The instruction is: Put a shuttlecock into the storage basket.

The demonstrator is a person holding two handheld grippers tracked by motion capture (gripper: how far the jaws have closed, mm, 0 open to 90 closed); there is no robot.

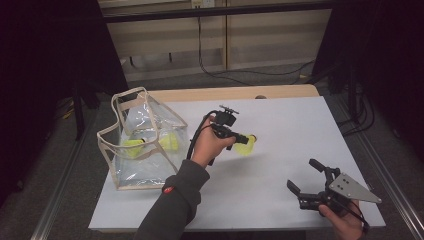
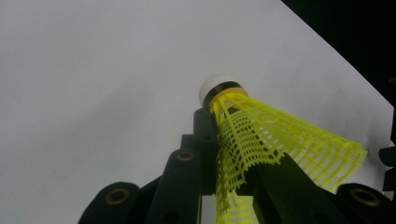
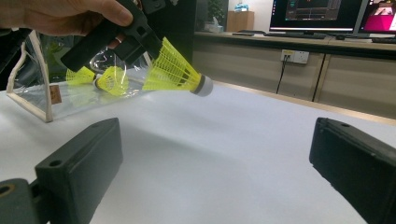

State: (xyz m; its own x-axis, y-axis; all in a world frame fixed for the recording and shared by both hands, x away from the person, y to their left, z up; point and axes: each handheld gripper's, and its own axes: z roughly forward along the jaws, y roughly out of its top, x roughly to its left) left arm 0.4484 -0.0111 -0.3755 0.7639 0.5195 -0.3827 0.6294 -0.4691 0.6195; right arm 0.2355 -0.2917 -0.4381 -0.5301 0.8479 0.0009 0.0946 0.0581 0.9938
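At the left of the white table (image 1: pixel 280 150) lies a clear bag (image 1: pixel 142 140) on its side with two yellow shuttlecocks (image 1: pixel 150 144) inside. Just to its right, the left tool (image 1: pixel 234 136) is raised above the table, its jaws clamped on the skirt of a third yellow shuttlecock (image 1: pixel 245 144), cork pointing away from the bag. Well apart, at the near right corner, the right tool (image 1: pixel 306 176) rests with its jaws spread wide, holding nothing.

You have a clear plastic bag with cream fabric trim (image 1: pixel 131 142) standing at the left of the white table (image 1: pixel 280 150), two yellow mesh shuttlecocks (image 1: pixel 134 146) lying inside it. Beyond the table, black cables (image 1: pixel 240 74) trail across the grey floor below beige cabinets (image 1: pixel 220 40).
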